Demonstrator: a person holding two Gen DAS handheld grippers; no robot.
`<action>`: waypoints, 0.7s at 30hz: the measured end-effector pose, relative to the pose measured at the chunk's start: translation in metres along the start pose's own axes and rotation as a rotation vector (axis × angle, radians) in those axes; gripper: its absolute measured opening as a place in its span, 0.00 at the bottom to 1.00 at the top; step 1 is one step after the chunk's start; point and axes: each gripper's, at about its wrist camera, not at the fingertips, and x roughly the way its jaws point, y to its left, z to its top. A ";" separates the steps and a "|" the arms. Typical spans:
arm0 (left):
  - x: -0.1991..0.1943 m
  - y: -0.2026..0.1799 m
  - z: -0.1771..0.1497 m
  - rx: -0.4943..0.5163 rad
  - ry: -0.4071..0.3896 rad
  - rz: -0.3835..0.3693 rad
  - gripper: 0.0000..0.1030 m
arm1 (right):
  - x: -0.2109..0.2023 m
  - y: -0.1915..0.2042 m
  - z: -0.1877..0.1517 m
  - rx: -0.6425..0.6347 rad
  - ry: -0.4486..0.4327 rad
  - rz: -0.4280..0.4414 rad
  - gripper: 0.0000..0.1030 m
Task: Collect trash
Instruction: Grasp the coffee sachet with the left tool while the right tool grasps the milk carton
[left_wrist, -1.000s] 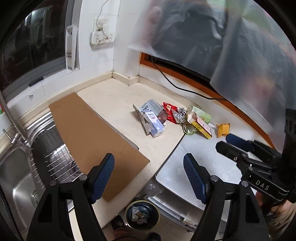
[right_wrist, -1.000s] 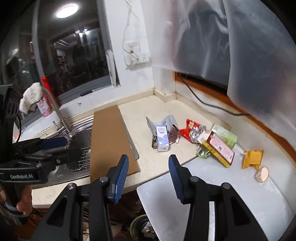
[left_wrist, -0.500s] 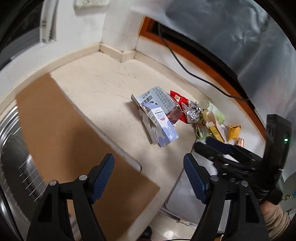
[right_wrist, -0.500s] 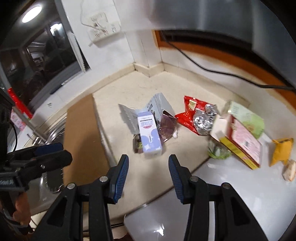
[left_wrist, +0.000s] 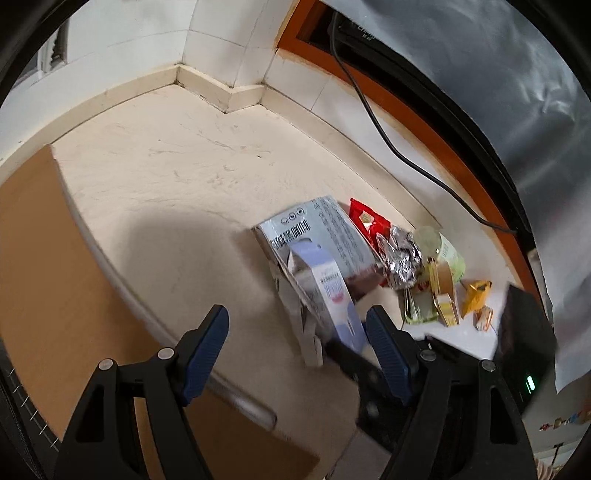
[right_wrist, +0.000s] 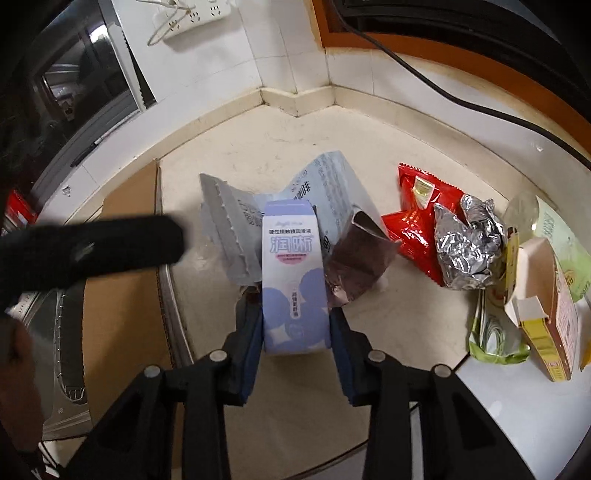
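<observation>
Our right gripper is closing around the pale lilac cardboard carton; our left gripper hangs wide apart, empty, above the beige stone counter.

The right gripper points steeply down, its two blue-padded fingers reaching toward twelve o'clock. Its jaws are closing on a pale lilac carton, one pad at each long side, at nine and three o'clock of it, and both appear to touch the carton. The left gripper also tilts steeply down, with its jaws standing wide and nothing between the pads. In the right wrist view its dark, blurred body lies at nine o'clock, with part of the person's hand at eight o'clock.
</observation>
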 end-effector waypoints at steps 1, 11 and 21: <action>0.004 0.000 0.003 -0.004 0.001 -0.003 0.73 | -0.002 0.000 0.000 -0.003 -0.004 0.001 0.34; 0.037 0.006 0.021 -0.032 0.021 -0.001 0.68 | -0.056 -0.012 -0.025 0.052 -0.086 0.019 0.34; 0.081 0.014 0.023 -0.068 0.085 0.027 0.10 | -0.082 -0.023 -0.055 0.126 -0.089 -0.018 0.34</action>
